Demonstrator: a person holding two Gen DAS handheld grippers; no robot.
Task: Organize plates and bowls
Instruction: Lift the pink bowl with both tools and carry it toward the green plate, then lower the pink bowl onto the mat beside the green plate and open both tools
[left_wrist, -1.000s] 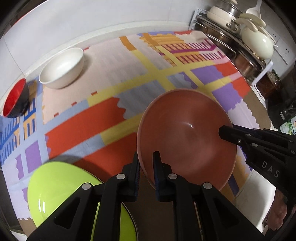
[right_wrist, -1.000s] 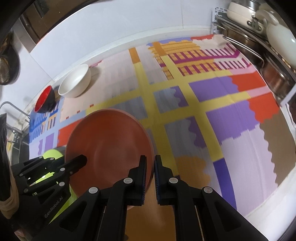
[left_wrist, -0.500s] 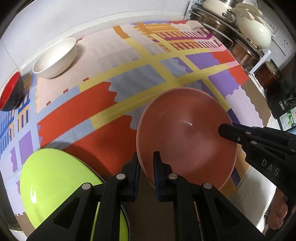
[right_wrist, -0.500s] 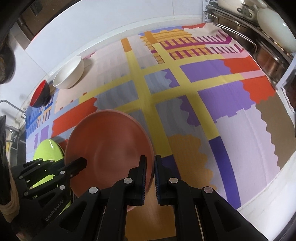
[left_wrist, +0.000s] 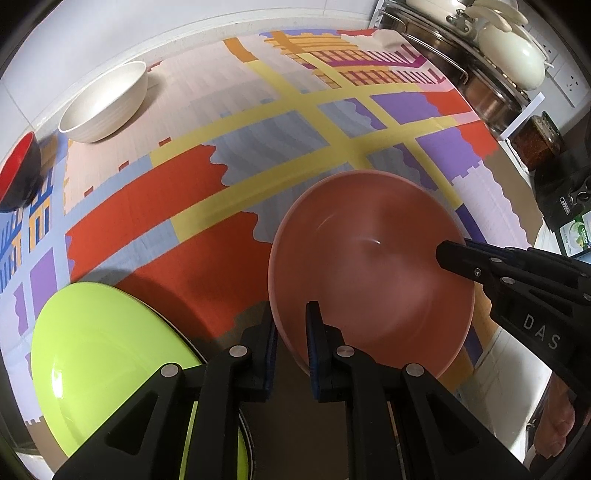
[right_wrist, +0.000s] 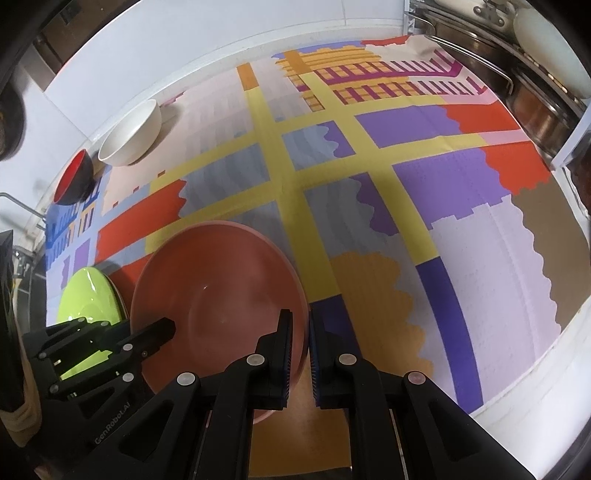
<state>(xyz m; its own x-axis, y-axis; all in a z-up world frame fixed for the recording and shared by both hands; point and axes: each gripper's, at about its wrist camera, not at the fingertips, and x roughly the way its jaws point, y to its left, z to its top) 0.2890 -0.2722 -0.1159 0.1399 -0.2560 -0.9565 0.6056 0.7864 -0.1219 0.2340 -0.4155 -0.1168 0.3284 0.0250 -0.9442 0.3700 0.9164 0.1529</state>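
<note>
Since a second ago we carry the pink plate (left_wrist: 369, 266) lower, toward the green plate (left_wrist: 107, 354) at eight o'clock; left gripper (left_wrist: 290, 332) and right gripper (right_wrist: 298, 347) pinch opposite rims, so uneven lowering could tip it loose

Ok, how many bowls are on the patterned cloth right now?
2 for certain. A white bowl sits at the far left of the cloth, near the wall, and a red-and-black bowl tilts just left of it. More could be hidden outside the views.
</note>
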